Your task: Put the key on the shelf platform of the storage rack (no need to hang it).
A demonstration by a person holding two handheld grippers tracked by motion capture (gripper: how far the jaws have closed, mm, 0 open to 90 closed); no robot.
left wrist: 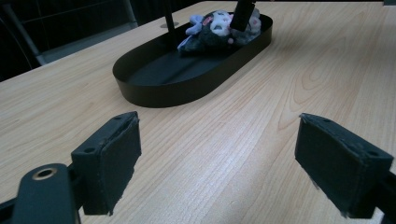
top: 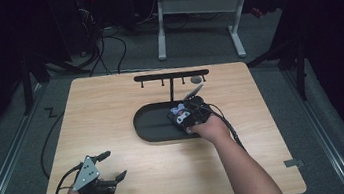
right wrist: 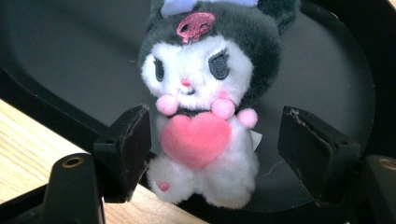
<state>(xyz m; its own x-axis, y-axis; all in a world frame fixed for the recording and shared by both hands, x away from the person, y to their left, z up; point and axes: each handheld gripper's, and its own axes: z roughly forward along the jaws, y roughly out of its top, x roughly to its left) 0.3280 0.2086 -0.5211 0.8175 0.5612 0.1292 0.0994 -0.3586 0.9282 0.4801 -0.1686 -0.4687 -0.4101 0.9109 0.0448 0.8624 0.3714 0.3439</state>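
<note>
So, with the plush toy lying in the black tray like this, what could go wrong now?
1. The plush toy lies between the open pads of the right tool, with its feet over the black tray rim; lifting away may drag it onto the table.
2. The stand's post rises just behind, so the right tool might bump it.

Left gripper: black body, grey three-cornered plate on top, black cable trailing. Right gripper: black, square dark pads, worn edges, brass-ringed screw holes. Forearms bare, no sleeves.
</note>
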